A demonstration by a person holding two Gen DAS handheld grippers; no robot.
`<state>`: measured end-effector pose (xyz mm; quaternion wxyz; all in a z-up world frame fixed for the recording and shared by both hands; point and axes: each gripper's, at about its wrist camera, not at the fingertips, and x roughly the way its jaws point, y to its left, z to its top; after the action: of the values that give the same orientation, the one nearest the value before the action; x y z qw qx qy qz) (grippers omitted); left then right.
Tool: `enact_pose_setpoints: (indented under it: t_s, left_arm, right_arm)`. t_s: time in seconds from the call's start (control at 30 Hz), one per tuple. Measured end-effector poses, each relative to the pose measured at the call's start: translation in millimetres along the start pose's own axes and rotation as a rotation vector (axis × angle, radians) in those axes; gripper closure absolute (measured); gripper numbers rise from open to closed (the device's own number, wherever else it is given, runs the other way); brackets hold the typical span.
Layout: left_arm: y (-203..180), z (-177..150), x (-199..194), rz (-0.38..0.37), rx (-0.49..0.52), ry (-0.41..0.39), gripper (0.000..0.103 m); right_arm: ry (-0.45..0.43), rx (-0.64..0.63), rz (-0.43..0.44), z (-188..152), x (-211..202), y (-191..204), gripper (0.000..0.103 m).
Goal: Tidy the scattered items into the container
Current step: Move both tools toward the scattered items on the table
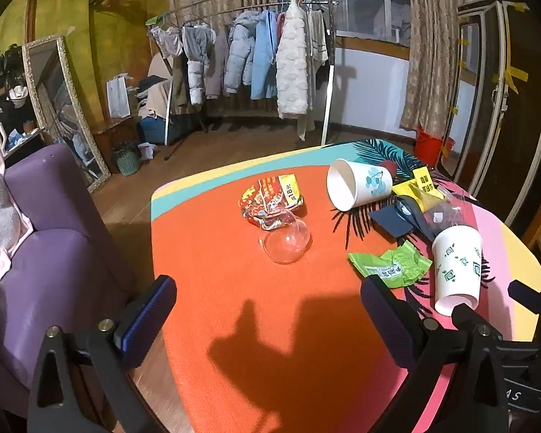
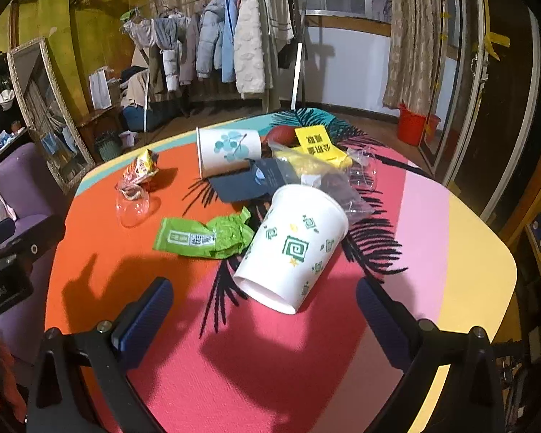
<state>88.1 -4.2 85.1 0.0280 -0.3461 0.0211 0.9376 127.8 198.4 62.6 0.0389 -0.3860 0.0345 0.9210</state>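
Note:
Litter lies scattered on a colourful table (image 1: 234,324). A red snack wrapper (image 1: 267,198) and a clear plastic cup (image 1: 286,243) sit mid-table. A white paper cup with blue flowers (image 1: 357,184) lies on its side at the back, and a white cup with green swirls (image 2: 292,245) lies tipped over nearer. Between them are a green wrapper (image 2: 202,236), a dark blue packet (image 2: 241,184), a yellow packet (image 2: 315,146) and a clear bag (image 2: 360,173). My left gripper (image 1: 267,312) hangs open above the orange area. My right gripper (image 2: 263,310) is open just short of the green-swirl cup.
A purple sofa (image 1: 50,238) stands left of the table. Behind are a clothes rack (image 1: 256,54) with hanging coats, a leaning mirror (image 1: 59,108), a small green basket (image 1: 126,160) on the floor, red buckets (image 2: 413,128) and a dark wardrobe (image 2: 505,90) at right.

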Motion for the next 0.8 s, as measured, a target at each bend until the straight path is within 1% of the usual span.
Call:
enact_pose_setpoints:
  t_s: [0.1, 0.2, 0.23, 0.33, 0.4, 0.53, 0.63, 0.73, 0.8]
  left_arm:
    - [-1.3, -0.3, 4.4, -0.008, -0.011, 0.005, 0.000]
    - [-0.1, 0.1, 9.2, 0.036, -0.019, -0.007, 0.000]
    - [0.7, 0.7, 11.2, 0.040, -0.022, -0.010, 0.000]
    - [2.1, 4.1, 20.6, 0.022, -0.032, -0.005, 0.000]
    - [4.2, 7.4, 30.0, 0.013, -0.025, 0.013, 0.000]
    - [14.0, 13.6, 45.6, 0.019, -0.019, 0.031, 0.000]
    - [21.9, 18.6, 54.8, 0.021, -0.023, 0.039, 0.000]
    - [25.8, 20.3, 62.3, 0.010, -0.030, 0.046, 0.000]
    - [24.6, 19.7, 67.6, 0.005, -0.025, 0.051, 0.000]
  right_arm:
    - [0.007, 0.002, -0.006, -1.4, 0.3, -2.6, 0.000]
    - [0.010, 0.013, -0.028, -1.3, -2.1, -9.7, 0.000]
    - [0.012, 0.020, -0.033, -1.0, -2.4, -12.8, 0.000]
    - [0.022, 0.049, -0.049, 1.3, -0.6, -21.5, 0.000]
    - [0.036, 0.055, -0.049, 4.1, 3.2, -23.8, 0.000]
    - [0.050, 0.066, -0.058, 10.5, 9.8, -24.3, 0.000]
    - [0.072, 0.113, -0.051, 14.8, 18.1, -27.9, 0.000]
    - [0.094, 0.140, -0.043, 15.9, 24.5, -28.8, 0.000]
    - [0.088, 0.144, -0.049, 15.6, 25.2, -28.8, 0.000]
